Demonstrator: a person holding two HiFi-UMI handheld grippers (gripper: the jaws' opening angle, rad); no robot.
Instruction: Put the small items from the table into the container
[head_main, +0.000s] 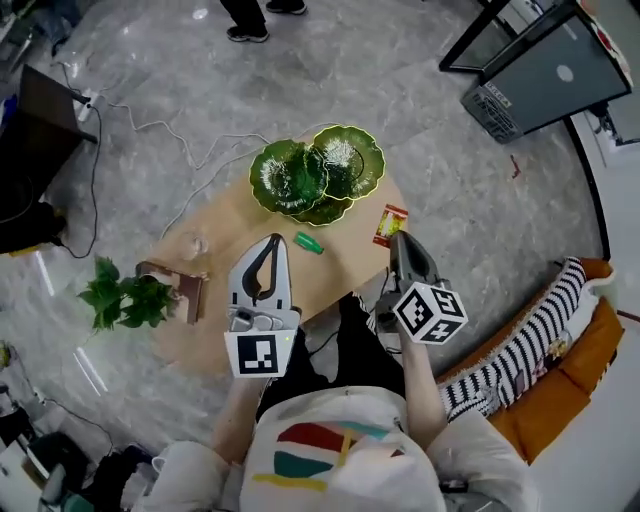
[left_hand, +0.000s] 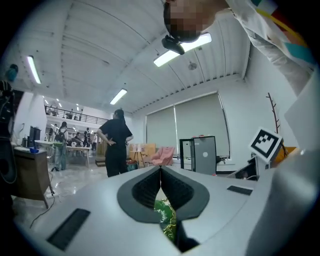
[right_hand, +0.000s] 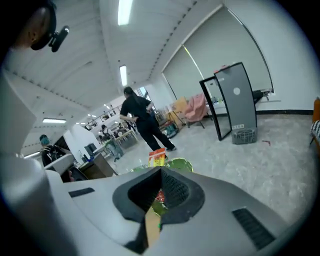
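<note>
Hand-held gripper on the right (head_main: 397, 236) is clamped on a red and yellow packet (head_main: 390, 224), held off the counter (head_main: 225, 235) above its near right edge. In the right gripper view the jaws pinch the packet (right_hand: 157, 157) low down; its upper part sticks up past the tips, and red also shows in the gap behind them. The green dish (right_hand: 181, 163) lies beyond it.

The left hand-held gripper (head_main: 277, 238) points level over the middle of the counter. Its jaws are together at the tips and hold nothing. In the left gripper view, only a piece of the dish (left_hand: 164, 212) shows through the slot behind the tips.

The dish (head_main: 290, 178), made of overlapping green leaf-shaped bowls, sits at the far end of the counter. What lies inside it cannot be made out. A small green piece (head_main: 308, 243) lies on the wood between the two grippers, just short of the dish and apart from both.

At the counter's left end are a clear glass (head_main: 193, 243) and a brown stand (head_main: 184, 287). A leafy plant (head_main: 122, 298) is beside the stand.

A person in black (left_hand: 116, 142) stands on the floor beyond the counter. An orange sofa (head_main: 575, 375) with a striped cushion (head_main: 520, 340) is at the right.
</note>
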